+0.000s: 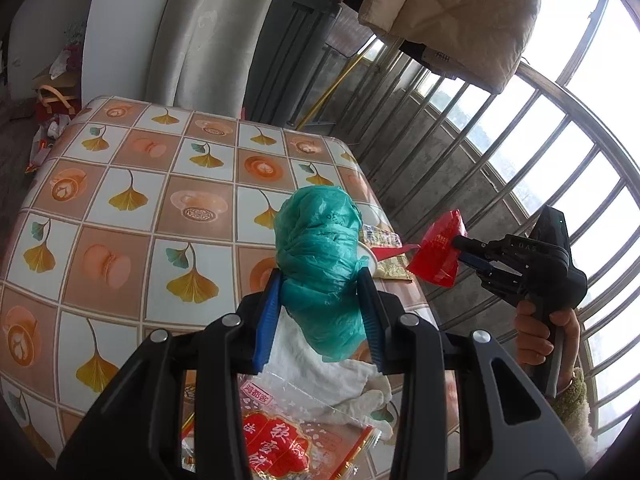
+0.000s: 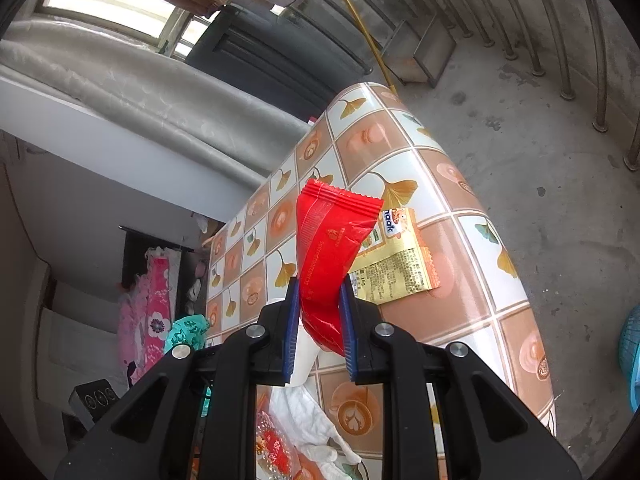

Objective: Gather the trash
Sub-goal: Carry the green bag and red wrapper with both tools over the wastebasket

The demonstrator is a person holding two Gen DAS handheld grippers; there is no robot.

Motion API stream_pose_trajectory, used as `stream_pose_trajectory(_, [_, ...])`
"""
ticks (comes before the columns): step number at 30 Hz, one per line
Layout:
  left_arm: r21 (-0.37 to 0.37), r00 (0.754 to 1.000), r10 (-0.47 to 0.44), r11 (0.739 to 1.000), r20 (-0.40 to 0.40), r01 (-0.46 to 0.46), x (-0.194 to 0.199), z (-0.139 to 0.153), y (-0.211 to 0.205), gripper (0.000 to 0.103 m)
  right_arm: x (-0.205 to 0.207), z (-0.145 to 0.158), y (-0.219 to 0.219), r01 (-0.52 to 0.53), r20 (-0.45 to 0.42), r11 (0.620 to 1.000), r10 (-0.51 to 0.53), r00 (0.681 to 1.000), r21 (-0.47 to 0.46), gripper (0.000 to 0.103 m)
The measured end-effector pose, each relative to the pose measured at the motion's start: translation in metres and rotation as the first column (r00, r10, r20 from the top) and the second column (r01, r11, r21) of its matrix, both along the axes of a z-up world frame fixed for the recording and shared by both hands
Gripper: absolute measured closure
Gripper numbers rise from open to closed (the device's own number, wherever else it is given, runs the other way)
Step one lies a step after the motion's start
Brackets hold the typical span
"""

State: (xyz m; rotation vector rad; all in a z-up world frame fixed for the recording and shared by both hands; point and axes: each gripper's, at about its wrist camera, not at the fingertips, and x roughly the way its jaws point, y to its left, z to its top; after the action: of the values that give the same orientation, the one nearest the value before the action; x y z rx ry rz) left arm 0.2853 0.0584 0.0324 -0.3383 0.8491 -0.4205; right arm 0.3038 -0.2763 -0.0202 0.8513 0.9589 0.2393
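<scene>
My left gripper [image 1: 322,280] holds the green bag [image 1: 320,256] in its jaws above the desk [image 1: 120,184], ready for trash; my right gripper [image 2: 320,308] pinches a red wrapper [image 2: 332,240] to drop in.

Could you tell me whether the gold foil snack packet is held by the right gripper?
No, the gold foil snack packet lies flat on the table while the right gripper clamps a red plastic wrapper.
</scene>
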Motion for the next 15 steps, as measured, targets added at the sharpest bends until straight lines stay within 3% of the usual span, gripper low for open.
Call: stream_pose_trajectory(15, [-0.016, 0.988, -0.134, 0.991, 0.081, 0.136, -0.060, 0.048, -0.042, 0.068, -0.109, 0.049, -0.056, 0.053, 0.116, 0.994, -0.064, 0.991, 0.096, 0.084])
